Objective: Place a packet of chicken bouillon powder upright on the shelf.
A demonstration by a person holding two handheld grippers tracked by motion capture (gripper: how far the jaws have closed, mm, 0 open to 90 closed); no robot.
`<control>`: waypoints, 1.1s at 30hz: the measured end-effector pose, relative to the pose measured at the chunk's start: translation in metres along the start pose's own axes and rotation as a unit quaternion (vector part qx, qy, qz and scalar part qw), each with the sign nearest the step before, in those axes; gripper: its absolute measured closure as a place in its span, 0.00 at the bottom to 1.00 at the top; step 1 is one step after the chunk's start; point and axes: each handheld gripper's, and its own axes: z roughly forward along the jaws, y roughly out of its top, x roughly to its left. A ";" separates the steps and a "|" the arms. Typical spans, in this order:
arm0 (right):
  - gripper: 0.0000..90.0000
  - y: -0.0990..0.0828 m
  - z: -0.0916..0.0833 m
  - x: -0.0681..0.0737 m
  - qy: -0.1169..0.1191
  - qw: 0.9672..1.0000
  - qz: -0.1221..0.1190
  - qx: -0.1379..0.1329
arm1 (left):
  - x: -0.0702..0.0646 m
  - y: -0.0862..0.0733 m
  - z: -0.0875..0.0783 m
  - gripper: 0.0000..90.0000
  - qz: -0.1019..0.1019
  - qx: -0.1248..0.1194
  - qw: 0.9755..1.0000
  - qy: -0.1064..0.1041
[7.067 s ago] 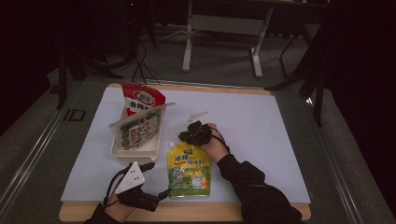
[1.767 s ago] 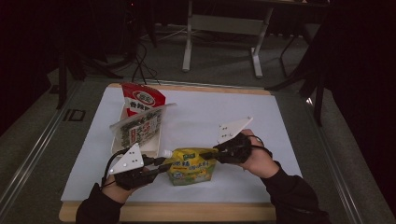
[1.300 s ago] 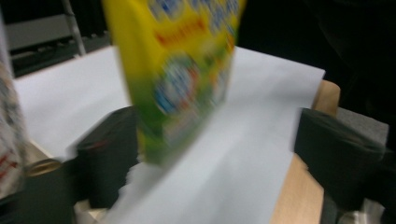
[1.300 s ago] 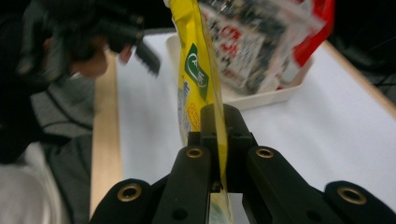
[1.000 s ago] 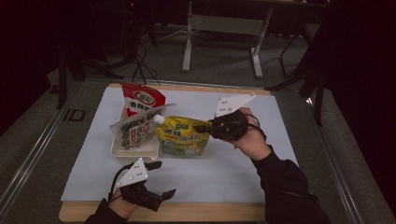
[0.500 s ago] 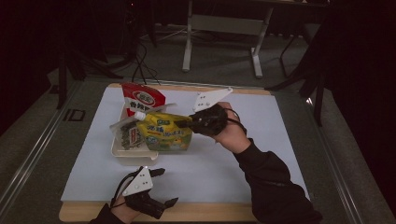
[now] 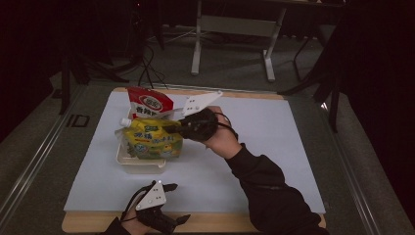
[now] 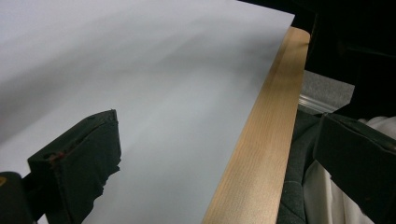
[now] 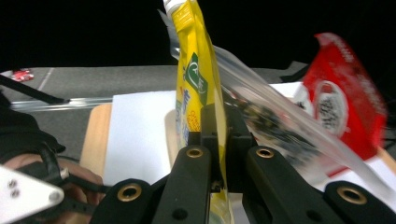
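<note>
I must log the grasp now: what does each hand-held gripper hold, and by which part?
The right hand-held gripper is shut on the yellow pouch, pinching its flat edge, away from the spout end. The left hand-held gripper is open, holding nothing.

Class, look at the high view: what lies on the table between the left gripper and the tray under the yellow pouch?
Nothing: between the left gripper and the tray there is bare white sheet.

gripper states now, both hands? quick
Left gripper: open, nothing between the jaws, at the table's near edge.
Right gripper: closed on the yellow pouch, holding it over the white tray.
</note>
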 end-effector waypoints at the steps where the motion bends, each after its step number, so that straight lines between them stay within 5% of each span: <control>1: 1.00 0.000 0.004 0.000 -0.002 1.000 -0.003 0.000 | 0.000 0.000 0.000 0.02 0.000 -0.001 1.000 -0.001; 13: 1.00 -0.003 0.046 -0.006 0.019 0.999 0.022 -0.026 | 0.004 0.000 -0.005 0.02 -0.004 -0.010 1.000 0.007; 28: 1.00 -0.007 0.046 -0.001 0.058 0.997 0.034 -0.049 | 0.006 -0.001 -0.004 0.02 -0.004 -0.008 1.000 0.008; 33: 1.00 -0.016 0.057 -0.001 0.053 0.998 0.036 -0.029 | 0.006 -0.001 -0.005 0.02 -0.006 -0.010 1.000 0.007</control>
